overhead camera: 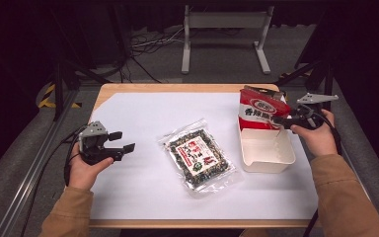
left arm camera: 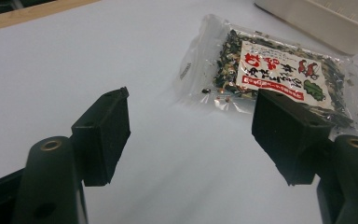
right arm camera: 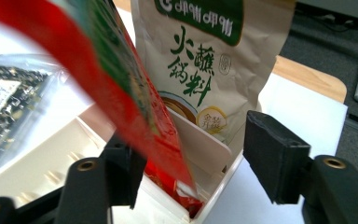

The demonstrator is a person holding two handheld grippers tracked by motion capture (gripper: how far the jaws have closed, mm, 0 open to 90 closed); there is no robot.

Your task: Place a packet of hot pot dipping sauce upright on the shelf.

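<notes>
On the surface [overhead camera: 143, 197] a flat snack bag [overhead camera: 198, 156] lies at the middle. To its right sits an open tray [overhead camera: 266, 154], and two pouches stand in the tray's far end: a leaning pouch [overhead camera: 260, 111] in front and a paper pouch [right arm camera: 214, 60] behind it. The left claw [overhead camera: 121, 142] is well left of the snack bag, and the right claw [overhead camera: 282, 121] is at the leaning pouch.

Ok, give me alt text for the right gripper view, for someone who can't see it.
The right gripper stands open with a red packet leaning between its black jaws, its lower end inside the white bin. A tan pouch with green lettering stands upright behind it at the bin's far end. A clear bag of dark mix lies at left.
</notes>
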